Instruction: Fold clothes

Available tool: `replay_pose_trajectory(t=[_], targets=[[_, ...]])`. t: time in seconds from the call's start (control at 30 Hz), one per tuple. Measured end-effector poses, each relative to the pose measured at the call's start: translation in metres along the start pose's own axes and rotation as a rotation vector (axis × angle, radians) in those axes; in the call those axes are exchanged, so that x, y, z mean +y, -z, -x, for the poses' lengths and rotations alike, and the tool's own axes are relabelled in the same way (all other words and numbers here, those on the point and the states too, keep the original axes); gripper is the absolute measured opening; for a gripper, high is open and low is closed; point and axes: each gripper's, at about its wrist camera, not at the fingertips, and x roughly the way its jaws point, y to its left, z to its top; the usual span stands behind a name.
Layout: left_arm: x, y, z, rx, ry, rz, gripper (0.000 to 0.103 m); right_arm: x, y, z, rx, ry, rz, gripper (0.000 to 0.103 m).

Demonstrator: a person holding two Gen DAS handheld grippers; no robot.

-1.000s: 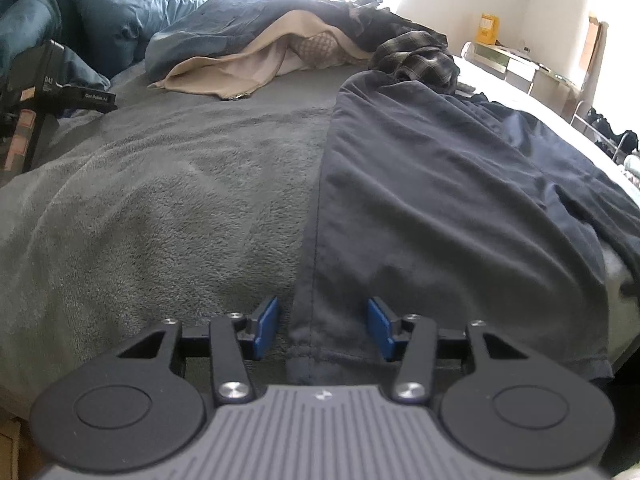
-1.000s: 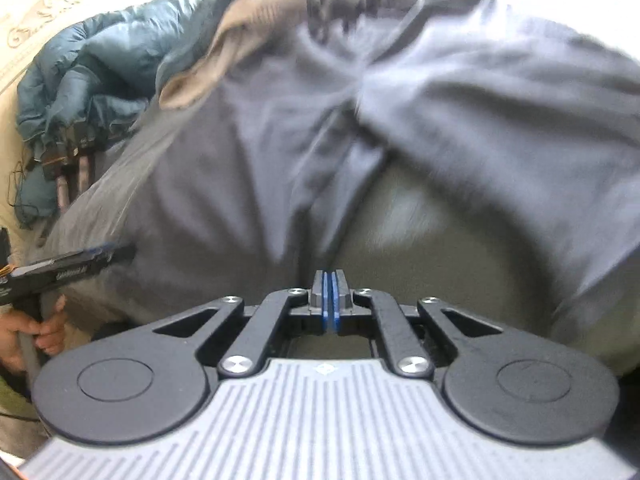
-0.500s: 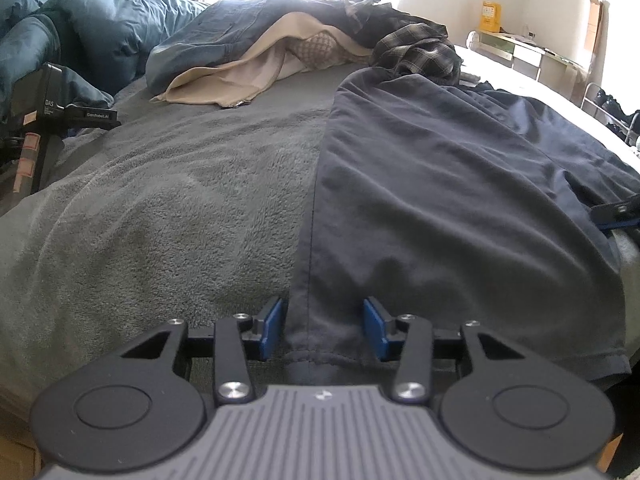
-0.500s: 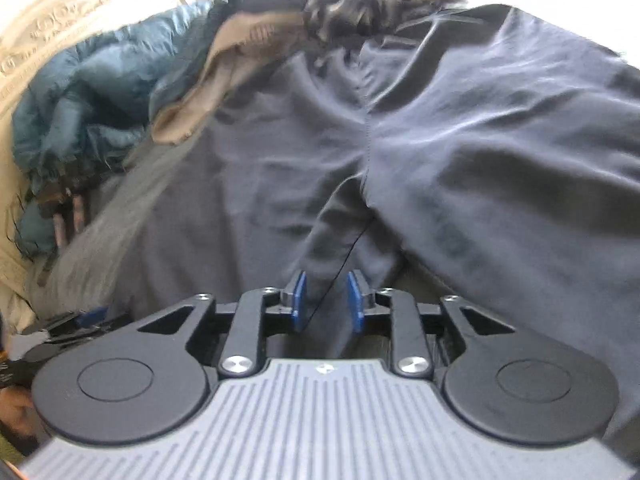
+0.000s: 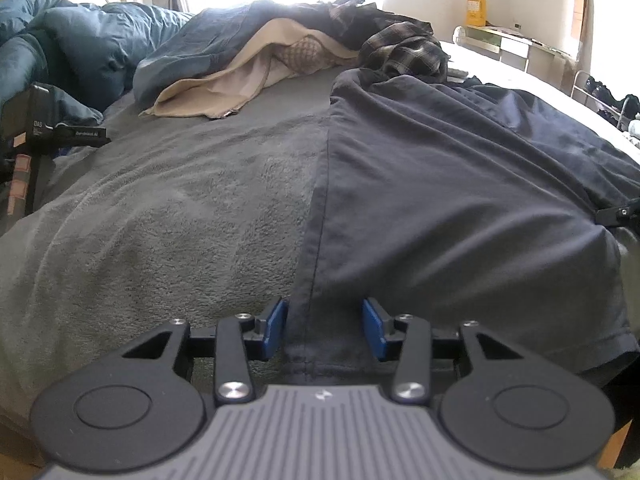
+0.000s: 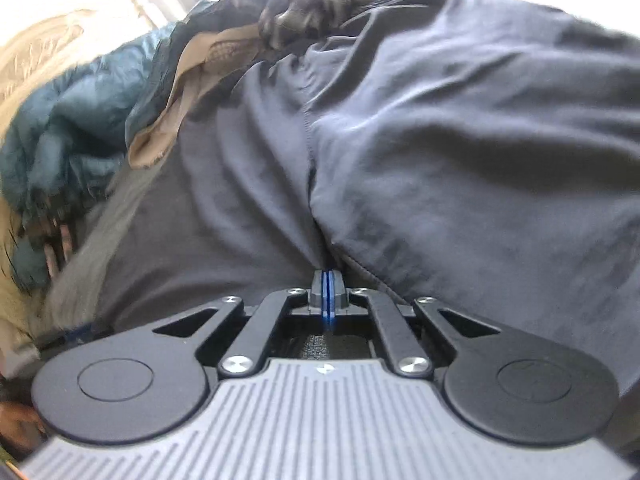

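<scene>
Dark navy trousers (image 5: 460, 200) lie spread on a grey blanket (image 5: 180, 220) on the bed. My left gripper (image 5: 325, 326) is open, and the hem of the left trouser leg sits between its blue pads, with the side seam running away from it. In the right wrist view the trousers (image 6: 440, 140) fill the frame. My right gripper (image 6: 328, 284) is shut on the fabric where the inner seam folds converge between the two legs. A bit of that right gripper (image 5: 620, 214) shows at the right edge of the left wrist view.
A pile of clothes lies at the far end of the bed: a beige garment (image 5: 248, 76), a plaid shirt (image 5: 404, 50) and a teal duvet (image 5: 80, 44). A black device on a stand (image 5: 36, 132) is at the left. A desk (image 5: 512, 44) stands at the back right.
My right gripper was shut, opened over the inner seam, and has now shut on the trouser fabric. My left gripper stayed open and edged forward over the hem.
</scene>
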Motion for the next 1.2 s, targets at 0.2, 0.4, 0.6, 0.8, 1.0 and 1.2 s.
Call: replay_pose_trajectory(t=[0.2,0.4,0.6,0.8,1.0,1.2], targets=[[0.009,0.003,0.001,0.025,0.009,0.052,0.049,0.003,0.007,0.037,-0.001,-0.084,0.055,0.008],[0.013,0.001,-0.003,0.032,0.014,0.110,0.048,0.009,0.044,0.034,0.151,-0.240,-0.011,0.032],[0.005,0.001,0.000,0.012,0.010,0.088,0.018,0.025,0.082,0.001,0.273,-0.292,-0.009,0.037],[0.008,-0.005,0.026,-0.018,0.032,0.097,0.004,0.028,0.090,0.011,0.260,-0.379,-0.037,0.003],[0.014,-0.010,0.029,0.001,0.045,0.112,0.004,0.022,0.095,0.010,0.273,-0.386,-0.069,0.003],[0.043,-0.021,0.040,-0.018,0.141,0.220,0.004,0.030,0.093,0.024,0.246,-0.444,-0.050,0.003]])
